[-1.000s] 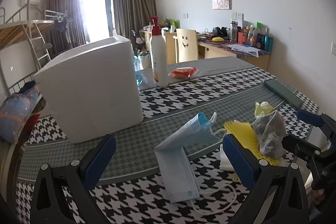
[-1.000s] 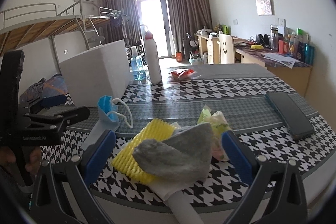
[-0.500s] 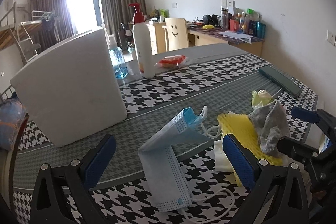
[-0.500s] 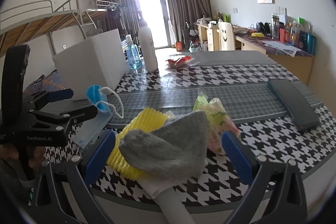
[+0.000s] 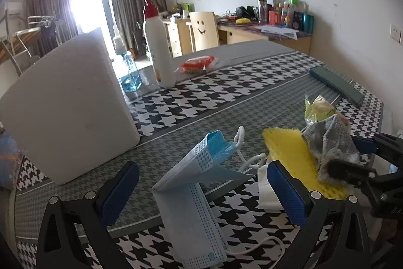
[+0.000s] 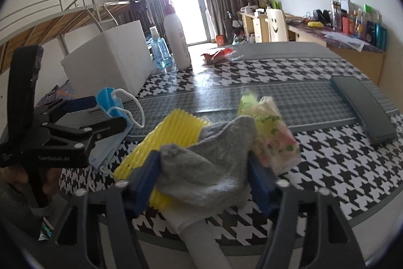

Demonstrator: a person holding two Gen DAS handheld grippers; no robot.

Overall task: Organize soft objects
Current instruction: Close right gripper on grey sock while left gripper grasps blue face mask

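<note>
A grey sock (image 6: 209,160) lies on a yellow foam sheet (image 6: 173,132) at the table's near edge. My right gripper (image 6: 204,175) is shut on the grey sock, its blue pads pressing both sides; it also shows in the left wrist view (image 5: 352,158). A folded blue face mask (image 5: 196,183) lies partly upright between the pads of my left gripper (image 5: 201,193), which is open and empty. The mask (image 6: 110,102) and left gripper (image 6: 83,117) show at left in the right wrist view. A tissue packet (image 6: 272,140) lies beside the sock.
A white foam box (image 5: 65,102) stands at the left. Behind it are a lotion pump bottle (image 5: 158,47), a blue spray bottle (image 5: 128,72) and a red snack packet (image 5: 199,63). A dark flat case (image 6: 362,107) lies at the right on the houndstooth table (image 5: 201,102).
My right gripper has closed from wide open onto the grey sock. My left gripper has moved closer to the blue mask and stays open.
</note>
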